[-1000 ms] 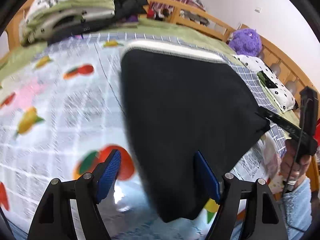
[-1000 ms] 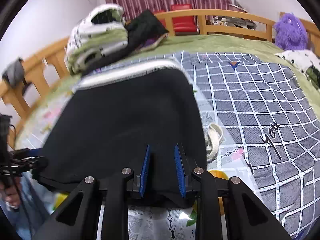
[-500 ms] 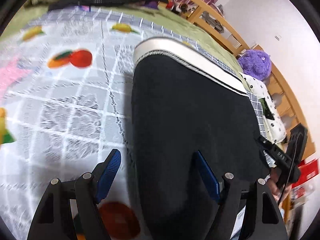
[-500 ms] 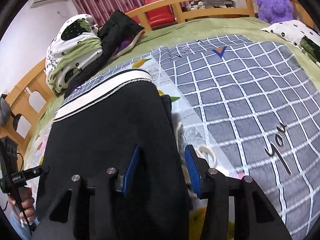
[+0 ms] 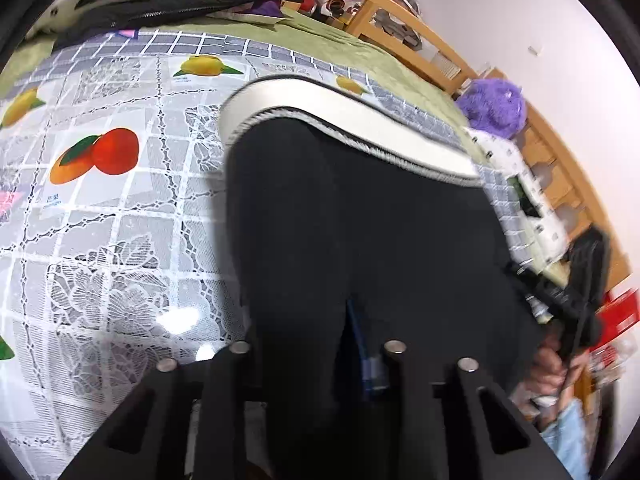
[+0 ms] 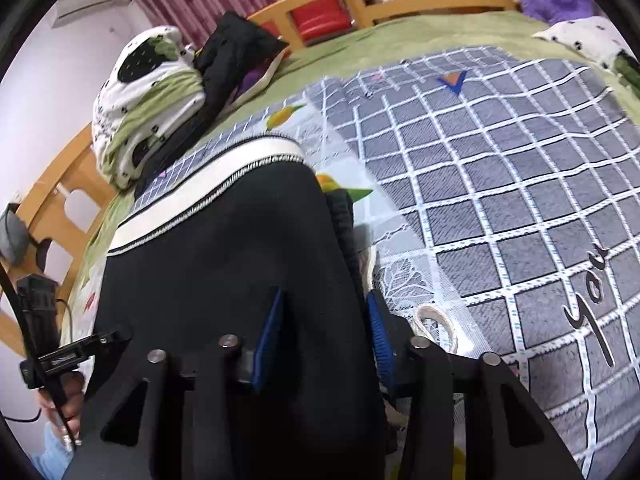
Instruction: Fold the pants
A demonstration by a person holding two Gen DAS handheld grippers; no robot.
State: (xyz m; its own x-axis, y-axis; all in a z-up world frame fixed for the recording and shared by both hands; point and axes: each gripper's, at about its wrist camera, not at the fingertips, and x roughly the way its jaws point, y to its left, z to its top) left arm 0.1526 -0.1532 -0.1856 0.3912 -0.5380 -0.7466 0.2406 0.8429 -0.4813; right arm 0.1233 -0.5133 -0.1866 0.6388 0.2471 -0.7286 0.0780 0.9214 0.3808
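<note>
- Left wrist view: the left gripper (image 5: 320, 344) has just been closing and now clenches the near edge of the black fabric pants with a white waistband (image 5: 360, 216); one blue pad shows, half buried in cloth, so fabric is between the jaws.
- Right wrist view: the right gripper (image 6: 324, 332) has also been closing; its blue pads (image 6: 270, 332) sit either side of a bunched strip at the pants' right near edge and appear to press on it.
- Outward from both grippers, the pants lie flat on the bed, over a lace-and-fruit-print plastic cover (image 5: 112, 240) beside a grey checked blanket (image 6: 500, 184).
- Progress, as I judge it: the pants already look doubled into a compact dark panel, with a second layer peeking out at the right edge. What seems left is carrying the gripped near end toward the waistband and smoothing.
- The long axis runs away from the grippers; the white waistband (image 6: 208, 188) is the far end, pointing toward the pile of folded bedding (image 6: 148, 104) at the wooden bed rail.
</note>
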